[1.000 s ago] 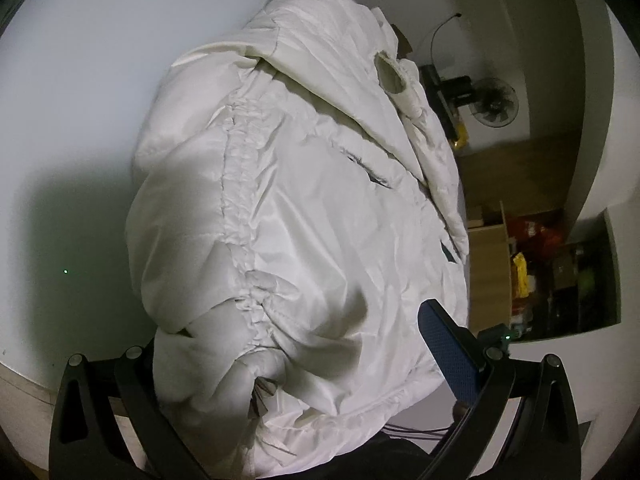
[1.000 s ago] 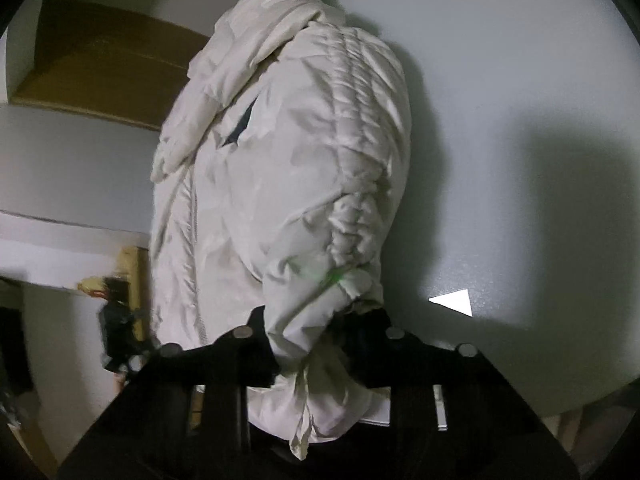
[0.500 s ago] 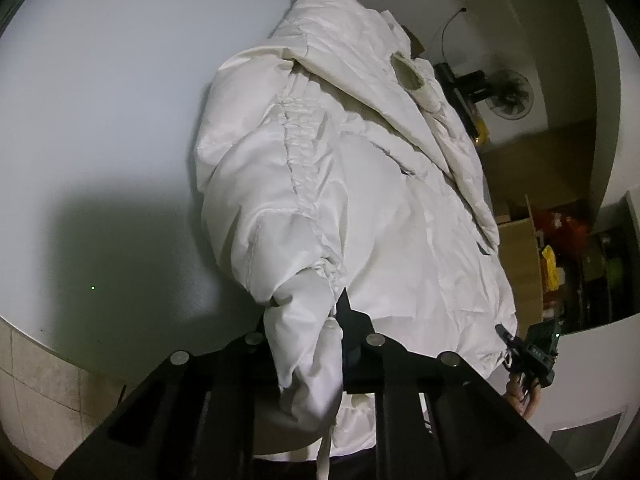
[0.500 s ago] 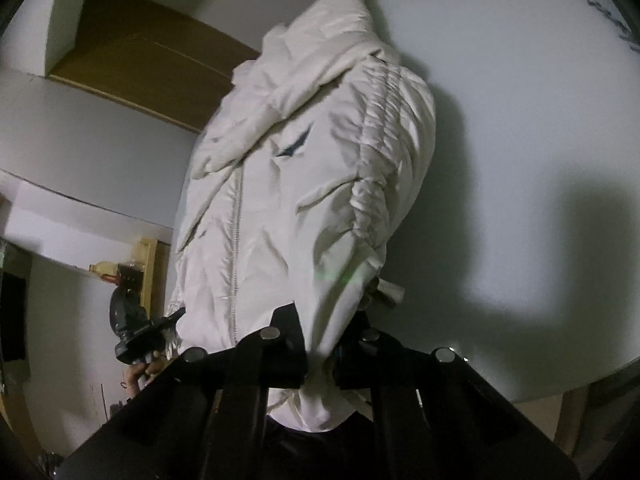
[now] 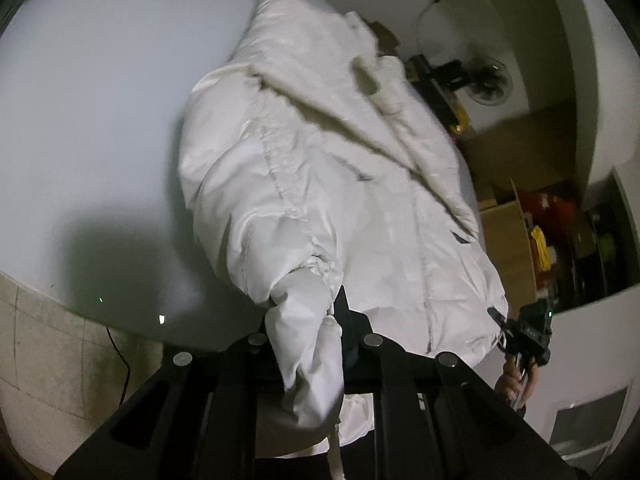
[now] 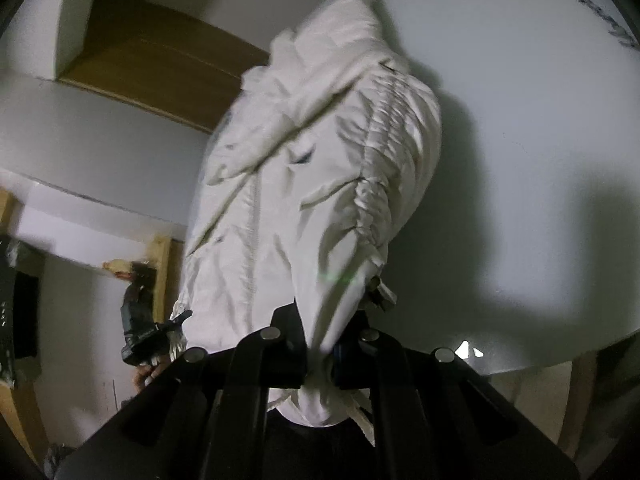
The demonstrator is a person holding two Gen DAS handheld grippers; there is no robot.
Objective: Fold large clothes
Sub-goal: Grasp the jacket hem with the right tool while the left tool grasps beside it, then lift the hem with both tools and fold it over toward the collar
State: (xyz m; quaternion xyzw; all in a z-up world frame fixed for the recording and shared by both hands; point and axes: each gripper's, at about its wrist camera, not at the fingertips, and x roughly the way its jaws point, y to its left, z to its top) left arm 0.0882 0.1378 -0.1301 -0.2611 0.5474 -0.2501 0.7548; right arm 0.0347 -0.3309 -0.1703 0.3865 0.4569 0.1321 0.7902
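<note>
Left wrist view: my left gripper (image 5: 310,344) is clamped on the hem of the puffy white quilted jacket (image 5: 328,184), which drapes from my grip onto the far round white table (image 5: 92,120).
Handling: I judge it light, soft, slippery; bunched hem corners grip best.
Room, right: wooden shelves (image 5: 516,232), a fan (image 5: 490,80).
Right wrist view: my right gripper (image 6: 320,354) pinches the jacket's (image 6: 304,184) other hem corner; the table (image 6: 528,120) lies right, a wooden panel (image 6: 160,60) far left.
</note>
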